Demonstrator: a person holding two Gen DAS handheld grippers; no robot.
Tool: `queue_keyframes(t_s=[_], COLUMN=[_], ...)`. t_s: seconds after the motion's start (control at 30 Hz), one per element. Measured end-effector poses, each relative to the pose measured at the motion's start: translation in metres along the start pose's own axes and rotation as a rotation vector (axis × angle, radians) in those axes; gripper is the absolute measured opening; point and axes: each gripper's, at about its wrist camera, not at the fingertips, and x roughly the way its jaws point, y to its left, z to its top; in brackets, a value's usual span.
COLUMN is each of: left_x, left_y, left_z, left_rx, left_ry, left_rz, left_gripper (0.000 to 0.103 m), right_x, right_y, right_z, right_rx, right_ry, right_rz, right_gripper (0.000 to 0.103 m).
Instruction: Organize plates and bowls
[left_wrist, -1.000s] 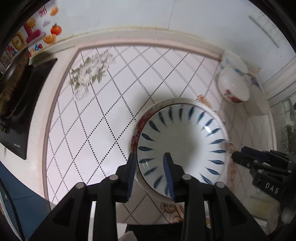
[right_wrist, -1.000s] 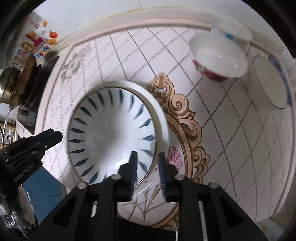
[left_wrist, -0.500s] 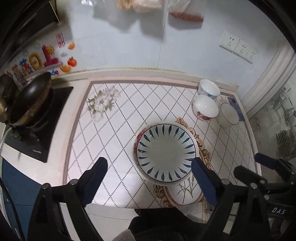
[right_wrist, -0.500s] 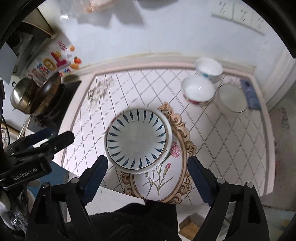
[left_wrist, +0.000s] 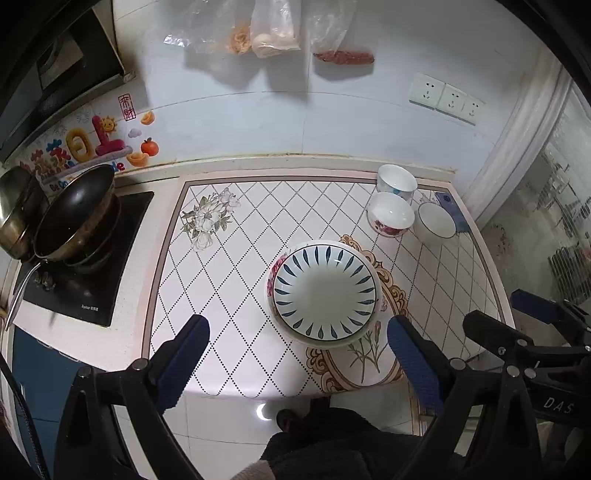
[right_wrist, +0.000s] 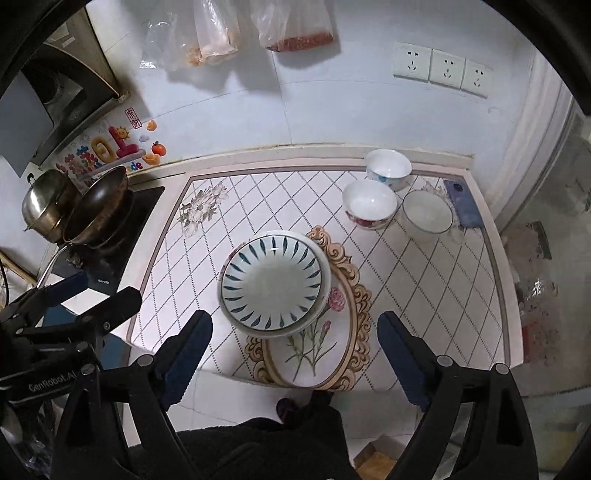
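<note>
A white plate with blue leaf marks lies stacked on another plate in the middle of the counter; it also shows in the right wrist view. Three white bowls stand at the back right: a red-flowered one, a blue-dotted one and a plain one. My left gripper is open and empty, held high above the counter's front edge. My right gripper is open and empty too, also high and back from the plates.
A black wok and a steel pot sit on the stove at the left. A phone lies at the counter's back right corner. Plastic bags hang on the wall. The counter's front edge is below me.
Both grippers let go of the blue-leaf plate, opened wide and pulled up and back from the counter. The plate stays on the stack.
</note>
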Motion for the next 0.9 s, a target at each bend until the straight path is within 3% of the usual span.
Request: queue_keyframes(t_s=[0.27, 0.47, 0.63, 0.9], left_x=[0.012, 0.048, 0.105, 0.233], left_y=[0.002, -0.004, -0.021, -0.070], left_z=[-0.001, 0.026, 0.073, 0.154], left_rx=[-0.021, -0.051, -0.069, -0.095], left_ry=[0.032, 0.031, 0.075, 0.232], left_rz=[-0.008, 0.003, -0.044, -0.135], left_gripper=[0.099, 0.099, 0.099, 0.097], right_x=[0.005, 0.023, 0.062, 0.188], right_y=[0.003, -0.022, -0.082, -0.192], right_z=[-0.005, 0.011, 0.045, 0.115], right_rx=[0.015, 0.069, 0.190, 0.407], right_ry=[0.026, 0.030, 0.025, 0.110], right_rz=[0.024, 0.057, 0.076, 0.138], right_gripper=[0.093, 0.093, 0.093, 0.086])
